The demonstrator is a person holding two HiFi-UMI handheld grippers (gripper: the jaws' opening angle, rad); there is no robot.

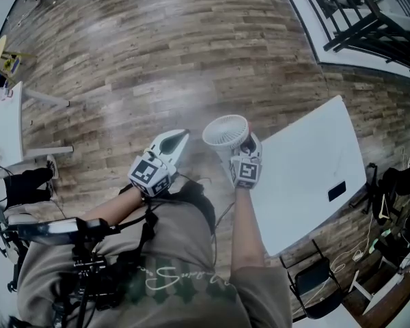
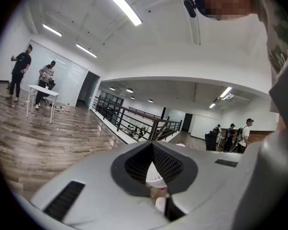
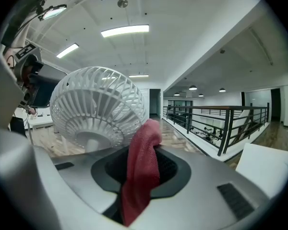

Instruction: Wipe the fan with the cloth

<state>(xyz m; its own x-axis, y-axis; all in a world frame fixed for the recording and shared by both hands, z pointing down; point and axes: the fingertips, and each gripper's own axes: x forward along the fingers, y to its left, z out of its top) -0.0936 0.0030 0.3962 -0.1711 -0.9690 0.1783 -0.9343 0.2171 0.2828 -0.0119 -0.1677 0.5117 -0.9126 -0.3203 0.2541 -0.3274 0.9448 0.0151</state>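
Note:
A white fan (image 1: 225, 130) with a round grille facing up stands between my two grippers; what bears it is hidden. In the right gripper view the fan (image 3: 98, 107) is close ahead and to the left. My right gripper (image 1: 248, 145) is shut on a red cloth (image 3: 141, 171), which hangs out of the jaws right beside the grille. The cloth (image 1: 247, 144) shows as a small red patch at the fan's right edge. My left gripper (image 1: 180, 137) is shut with nothing in it, a short way left of the fan. A sliver of the fan (image 2: 155, 175) shows past its tips.
A white table (image 1: 307, 176) lies just to my right, with a black chair (image 1: 314, 285) below it. Another white table (image 1: 7, 125) stands at the far left. A black railing (image 1: 355, 19) runs along the upper right. People (image 2: 19, 73) stand far off across the wooden floor.

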